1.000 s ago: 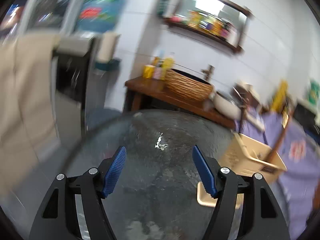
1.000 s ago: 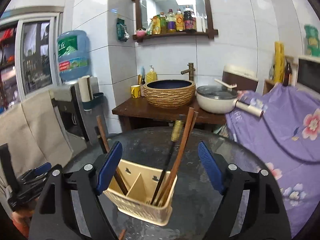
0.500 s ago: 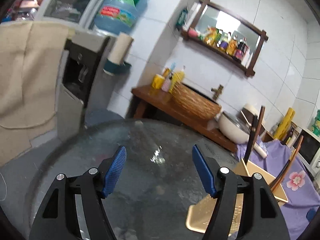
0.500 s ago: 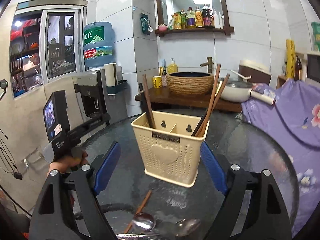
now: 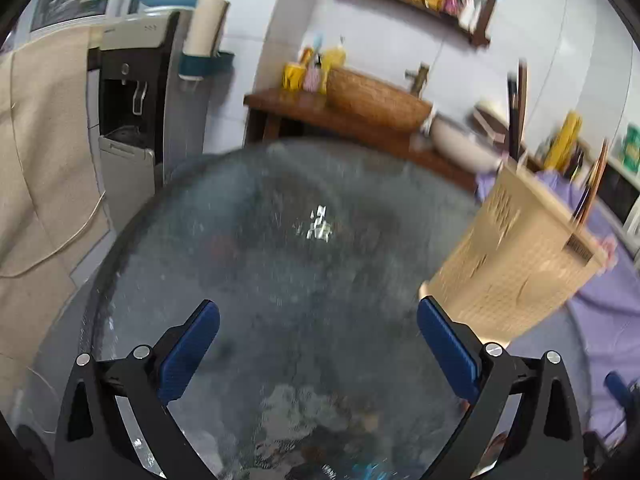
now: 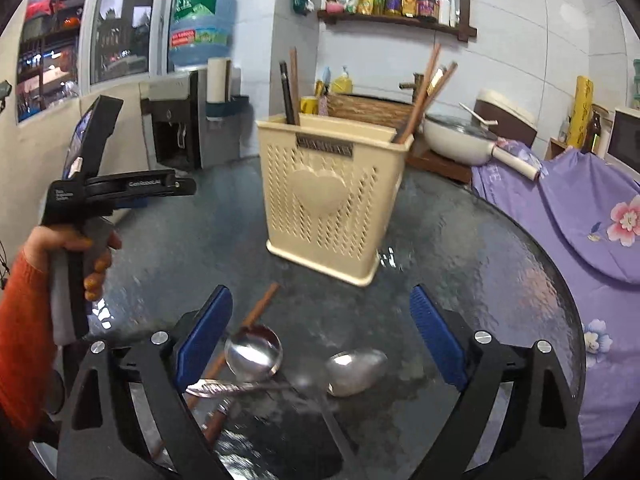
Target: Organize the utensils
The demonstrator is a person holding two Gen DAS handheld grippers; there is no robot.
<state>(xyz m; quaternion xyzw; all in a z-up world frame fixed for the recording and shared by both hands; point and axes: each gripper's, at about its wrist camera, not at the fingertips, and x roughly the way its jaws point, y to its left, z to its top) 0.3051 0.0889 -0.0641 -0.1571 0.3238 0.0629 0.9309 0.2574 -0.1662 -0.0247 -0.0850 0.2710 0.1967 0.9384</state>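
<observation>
Looking down over a round table point(image 6: 460, 240) topped with dark, pebbly textured glass that throws little glints of light. Sitting on it is a cream plastic utensil holder point(image 6: 334, 196), boxy, with slotted perforated walls, a raised heart on the front and a small nameplate above that. Wooden chopsticks point(image 6: 424, 88) lean out of its right compartment and a dark stick plus a brown one point(image 6: 289, 92) stand in the left. On the glass closer to the camera lie a shiny steel ladle point(image 6: 253, 352) with a round bowl, a steel spoon point(image 6: 356, 366) face down, a fork point(image 6: 216, 389) and a loose brown chopstick point(image 6: 256, 308), all in a loose pile. The right gripper point(image 6: 322, 336) hangs just above that pile, black frame, ribbed blue pads; its jaws have just been opening and stand spread wide with nothing pinched, the ladle and spoon showing between them. The left gripper point(image 5: 318, 350) has also just opened its jaws, spread wide over bare glass with nothing between them, holder off to its right. From the right camera you can see a hand point(image 6: 76, 248) in an orange sleeve gripping that tool. Room-wise: white tiled walls, a wooden shelf point(image 6: 396, 22) of bottles, a woven basin point(image 6: 370, 108) on a wooden counter, a water dispenser point(image 6: 176, 120), and purple floral cloth point(image 6: 580, 216) on the right.
</observation>
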